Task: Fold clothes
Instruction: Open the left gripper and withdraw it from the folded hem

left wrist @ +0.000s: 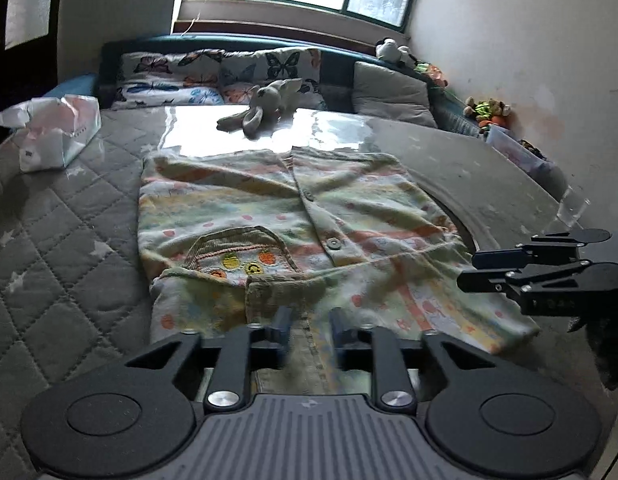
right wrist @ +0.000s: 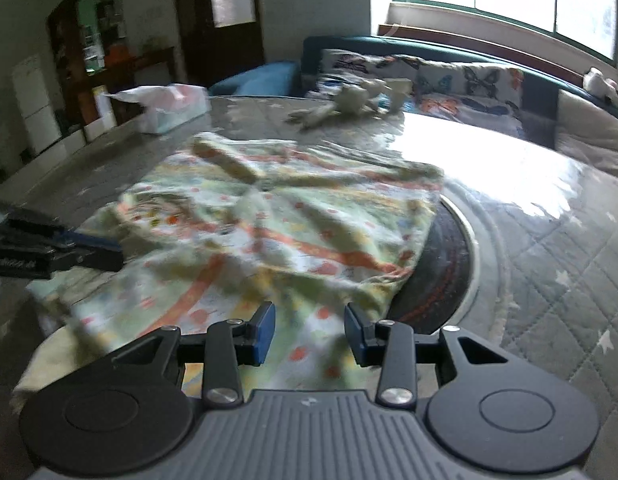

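Note:
A small pastel-striped baby garment (left wrist: 293,216) with buttons and an embroidered pocket lies flat on a glass-topped table, sleeves folded in. It also shows in the right wrist view (right wrist: 269,232). My left gripper (left wrist: 307,330) is open, its fingers over the garment's near collar edge, holding nothing. My right gripper (right wrist: 309,330) is open and empty above the garment's near right part. The right gripper also shows at the right edge of the left wrist view (left wrist: 469,272). The left gripper shows at the left edge of the right wrist view (right wrist: 109,252).
A plush rabbit (left wrist: 261,106) lies at the table's far side. A tissue pack (left wrist: 57,136) sits at far left. Butterfly cushions (left wrist: 213,76) and a grey cushion (left wrist: 393,92) line the sofa behind. A round inset (right wrist: 441,272) shows under the garment's right edge.

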A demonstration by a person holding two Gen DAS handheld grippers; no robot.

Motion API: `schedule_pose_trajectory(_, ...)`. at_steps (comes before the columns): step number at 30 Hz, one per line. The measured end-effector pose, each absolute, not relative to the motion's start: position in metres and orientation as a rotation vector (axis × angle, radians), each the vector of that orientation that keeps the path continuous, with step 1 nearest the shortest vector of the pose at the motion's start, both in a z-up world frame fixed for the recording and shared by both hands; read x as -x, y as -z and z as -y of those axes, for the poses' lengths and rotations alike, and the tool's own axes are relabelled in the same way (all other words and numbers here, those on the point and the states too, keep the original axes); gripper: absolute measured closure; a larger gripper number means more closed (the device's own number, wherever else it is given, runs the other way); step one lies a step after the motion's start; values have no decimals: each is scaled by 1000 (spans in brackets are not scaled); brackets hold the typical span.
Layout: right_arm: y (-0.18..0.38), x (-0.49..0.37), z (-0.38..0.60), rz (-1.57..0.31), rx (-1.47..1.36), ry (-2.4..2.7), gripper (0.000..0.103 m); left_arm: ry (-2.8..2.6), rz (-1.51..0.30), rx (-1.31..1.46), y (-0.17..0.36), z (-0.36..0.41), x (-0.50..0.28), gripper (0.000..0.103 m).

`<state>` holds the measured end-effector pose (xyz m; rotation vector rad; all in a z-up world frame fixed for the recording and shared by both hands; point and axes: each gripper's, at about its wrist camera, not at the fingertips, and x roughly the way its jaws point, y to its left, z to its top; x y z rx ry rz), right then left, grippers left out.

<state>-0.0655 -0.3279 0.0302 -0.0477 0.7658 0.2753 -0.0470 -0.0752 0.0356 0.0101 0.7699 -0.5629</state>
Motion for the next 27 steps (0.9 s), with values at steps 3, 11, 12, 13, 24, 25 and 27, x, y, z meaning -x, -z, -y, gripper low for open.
schedule_pose_trajectory(3,-34,83,322,-763,66,-312,62,601,-767,-33,-38,75,62,75)
schedule_pose_trajectory(11,-32,116,312,-747,125,-311,60,640,-746,-154,-31,85,98,64)
schedule_pose_trajectory(12,-34,116,311,-738,119,-315,60,639,-741,-149,-32,85,100,64)
schedule_pose_trajectory(13,-35,116,310,-730,111,-318,60,639,-737,-144,-33,85,101,64)
schedule_pose_trajectory(24,-28,114,296,-731,109,-359,59,652,-703,-201,-44,70,124,53)
schedule_pose_trajectory(25,-30,116,297,-727,112,-359,59,657,-693,-222,-44,68,129,53)
schedule_pose_trajectory(27,-35,119,300,-719,117,-359,57,666,-671,-264,-45,64,138,53)
